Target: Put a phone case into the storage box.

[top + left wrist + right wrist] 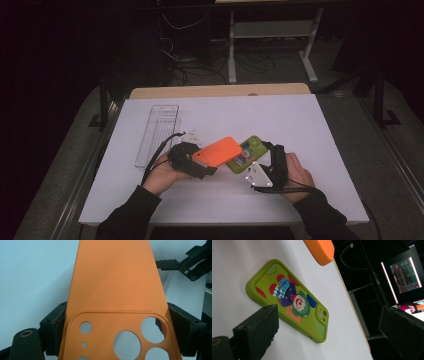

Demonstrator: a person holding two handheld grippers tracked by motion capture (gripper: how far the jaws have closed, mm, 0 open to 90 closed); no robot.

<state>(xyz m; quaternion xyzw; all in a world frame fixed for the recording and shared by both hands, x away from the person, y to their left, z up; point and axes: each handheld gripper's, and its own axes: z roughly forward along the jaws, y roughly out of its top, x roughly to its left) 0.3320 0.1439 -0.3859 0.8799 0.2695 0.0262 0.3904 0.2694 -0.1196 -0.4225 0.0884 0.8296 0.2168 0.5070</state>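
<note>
An orange phone case with round camera holes is held a little above the white table, and its far end overlaps a green case. My left gripper is shut on its camera end, with a black pad pressed on each long edge. The green phone case, printed with a clown, lies flat on the table. My right gripper stands open just short of it, jaws wide and nothing between the pads. A corner of the orange case shows above the green one.
A clear plastic tray lies lengthwise at the left of the white table. Beyond the table's far edge are a dark floor, cables and a white frame's legs. A lit screen glows off to the side.
</note>
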